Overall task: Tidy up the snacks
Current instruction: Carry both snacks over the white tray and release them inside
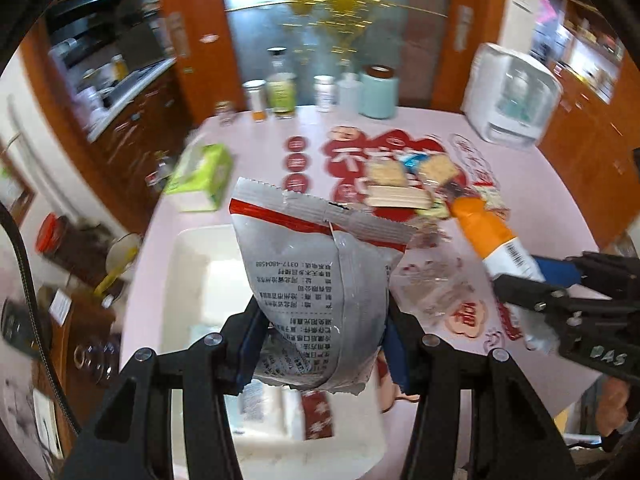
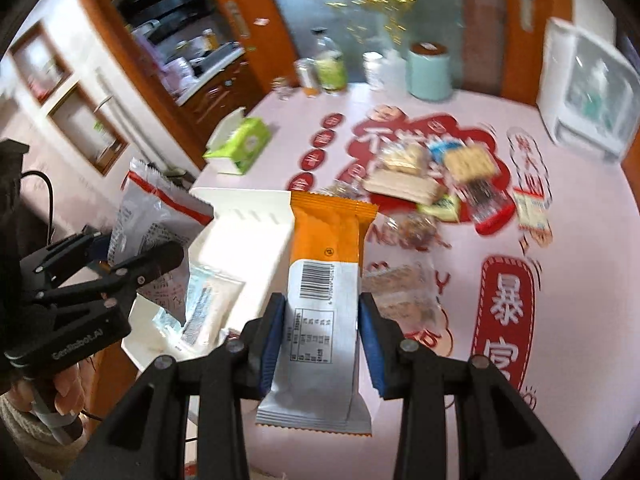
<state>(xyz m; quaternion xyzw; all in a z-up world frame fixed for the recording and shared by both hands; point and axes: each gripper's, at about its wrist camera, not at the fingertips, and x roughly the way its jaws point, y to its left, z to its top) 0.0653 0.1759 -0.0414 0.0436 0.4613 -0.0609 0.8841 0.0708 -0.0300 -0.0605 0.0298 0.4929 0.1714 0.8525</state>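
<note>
My left gripper (image 1: 320, 356) is shut on a silver and red snack bag (image 1: 316, 280) and holds it above the white bin (image 1: 192, 280). The bag (image 2: 152, 216) and left gripper (image 2: 132, 256) also show at the left of the right wrist view. My right gripper (image 2: 320, 340) is shut on an orange and white snack packet (image 2: 324, 280), held above the table next to the white bin (image 2: 256, 224). That packet (image 1: 492, 236) and right gripper (image 1: 560, 280) show at the right of the left wrist view. A pile of loose snacks (image 2: 436, 176) lies mid-table.
The pink table (image 2: 580, 280) has red printed decoration. A green tissue box (image 1: 200, 176) lies at its left. Bottles and a teal canister (image 1: 378, 92) stand at the back, a white appliance (image 1: 512, 96) at back right. Clear-wrapped snacks (image 2: 400, 284) lie beside the bin, packets (image 2: 204, 304) inside it.
</note>
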